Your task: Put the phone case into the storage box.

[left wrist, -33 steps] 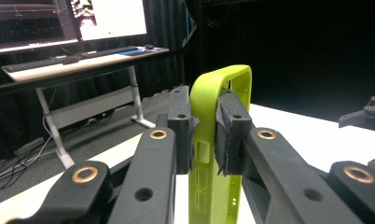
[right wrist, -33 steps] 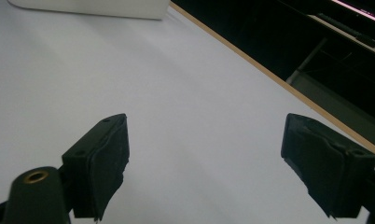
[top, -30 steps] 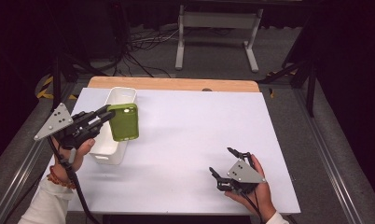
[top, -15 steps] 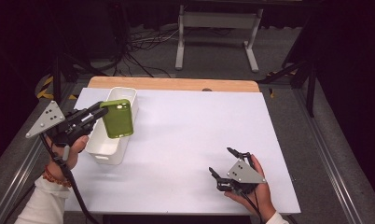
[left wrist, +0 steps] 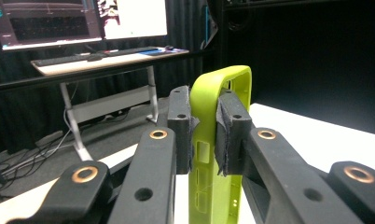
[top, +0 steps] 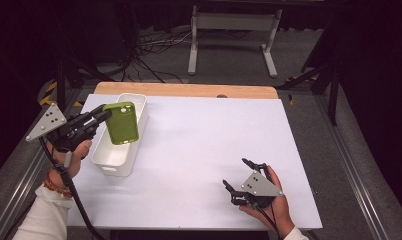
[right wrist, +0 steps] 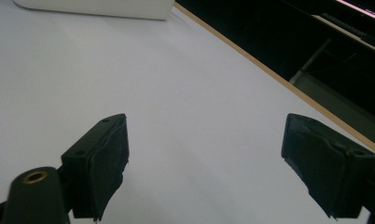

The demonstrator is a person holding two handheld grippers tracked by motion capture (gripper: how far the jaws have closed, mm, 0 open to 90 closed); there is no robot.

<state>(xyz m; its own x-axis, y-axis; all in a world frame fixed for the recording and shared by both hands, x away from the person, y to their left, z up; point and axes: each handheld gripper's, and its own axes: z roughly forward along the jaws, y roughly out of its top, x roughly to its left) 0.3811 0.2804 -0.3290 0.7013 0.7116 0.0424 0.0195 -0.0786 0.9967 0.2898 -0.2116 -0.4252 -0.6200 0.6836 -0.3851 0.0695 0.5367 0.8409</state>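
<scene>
White bin [top: 120, 159] sits at table's [top: 199, 150] left edge; green phone case [top: 122, 122] hangs above it, pinched on one side wall by left gripper [top: 103, 116]. Prob. light, flexy, bit slick (grip near a corner). Right gripper [top: 237, 181] rests wide, w/ nothing in it.

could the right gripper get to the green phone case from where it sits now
Probably yes, with a long reach. The right gripper rests open near the table's front edge, and bare white table lies between it and the green phone case, which the left gripper holds clamped above the white bin.
</scene>
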